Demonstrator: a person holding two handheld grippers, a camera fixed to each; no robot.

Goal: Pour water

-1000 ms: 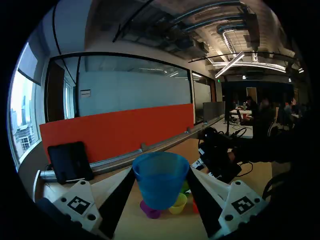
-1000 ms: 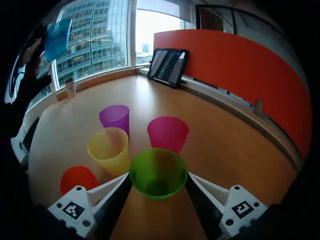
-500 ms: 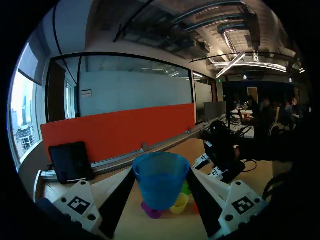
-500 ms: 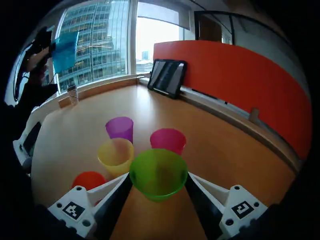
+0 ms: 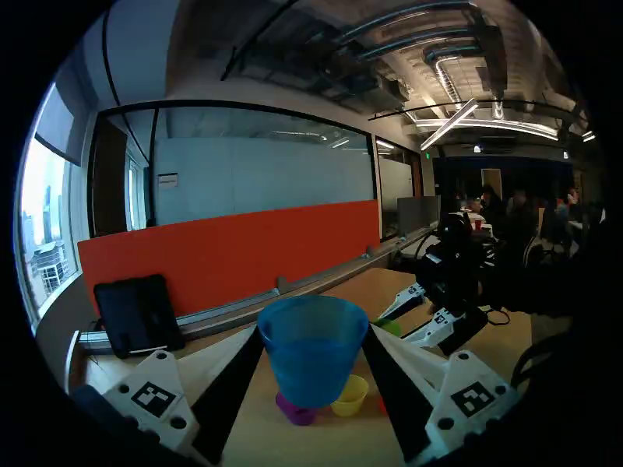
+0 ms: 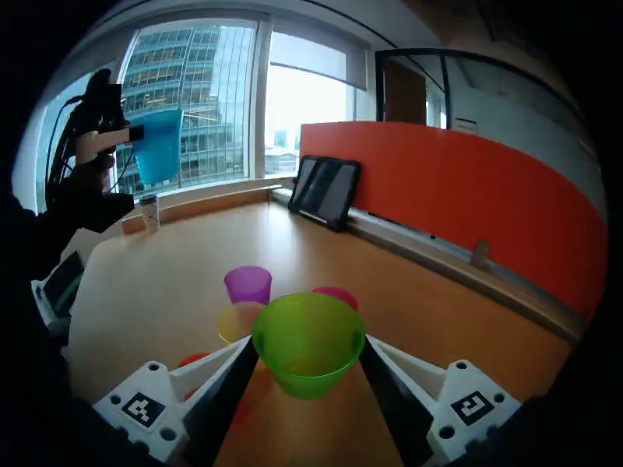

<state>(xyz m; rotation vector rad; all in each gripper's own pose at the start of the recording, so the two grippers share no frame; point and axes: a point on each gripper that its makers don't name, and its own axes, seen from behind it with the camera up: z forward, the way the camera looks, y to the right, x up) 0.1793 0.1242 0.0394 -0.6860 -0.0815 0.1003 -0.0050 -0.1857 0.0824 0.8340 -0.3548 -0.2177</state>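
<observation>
Blue translucent plastic cup [image 5: 313,362] is upright, mouth up, long axis vertical, held in the air above the light wooden worktop [image 5: 311,444]. Its lower part looks darker blue, as with liquid in it. The left hand-held gripper [image 5: 311,336] is clamped on it, both fingers pressed to the cup's sides just under the rim, spread only as wide as the cup. In the right gripper view the same blue cup [image 6: 158,148] hangs high at far left against the window, in that left hand-held gripper [image 6: 148,134], roughly upright. A green translucent plastic cup [image 6: 308,342] is also upright, mouth up, axis vertical, raised off the worktop [image 6: 179,257] and clamped between both fingers of the right hand-held gripper [image 6: 308,354]. The two held cups are well apart. The left gripper view has the right hand-held gripper [image 5: 401,321] off to the right, the green cup [image 5: 387,328] small between its fingers. On the worktop below, a cluster stands mouth up: purple plastic cup [image 6: 248,285], yellow plastic cup [image 6: 232,321], pink plastic cup [image 6: 336,295], and a red plastic cup [image 6: 193,360] partly hidden by a finger. A black tablet [image 6: 324,191] leans against the orange partition panel [image 6: 467,214] at the worktop's back edge.
</observation>
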